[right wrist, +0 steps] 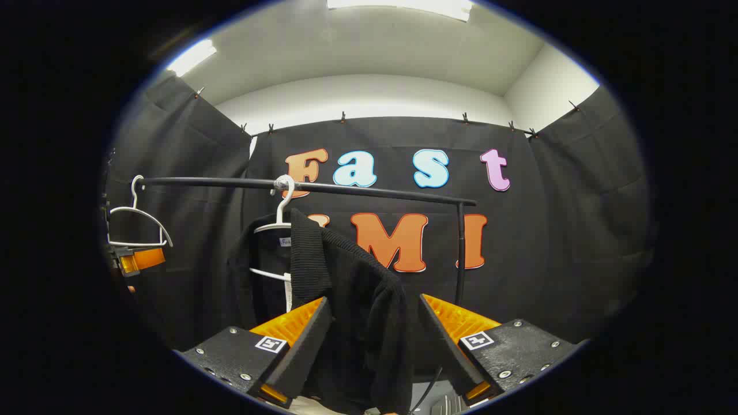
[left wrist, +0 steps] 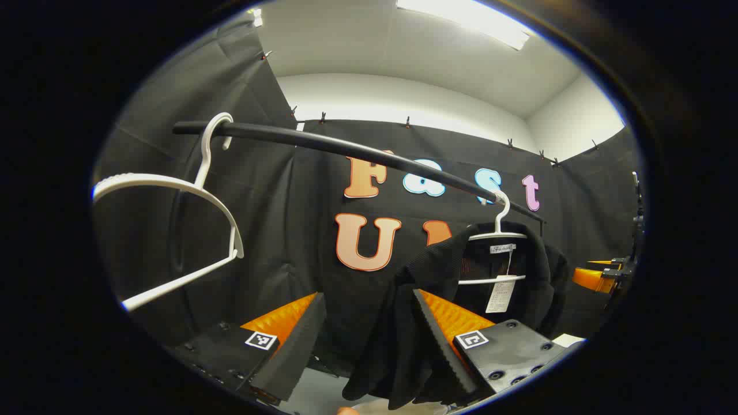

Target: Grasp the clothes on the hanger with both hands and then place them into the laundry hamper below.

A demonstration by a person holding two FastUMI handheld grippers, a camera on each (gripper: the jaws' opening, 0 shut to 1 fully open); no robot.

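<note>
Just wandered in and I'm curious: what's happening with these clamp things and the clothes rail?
A person is working two hand-held grippers at a black garment that hangs on a white hanger from the rail. Both the left gripper and the right gripper are open, with the garment's cloth between their fingers. A second hanger hangs bare. Nothing has been lifted off yet.

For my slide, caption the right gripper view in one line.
Right gripper, jaws open around a black garment hanging from a white hanger on the rail.
</note>
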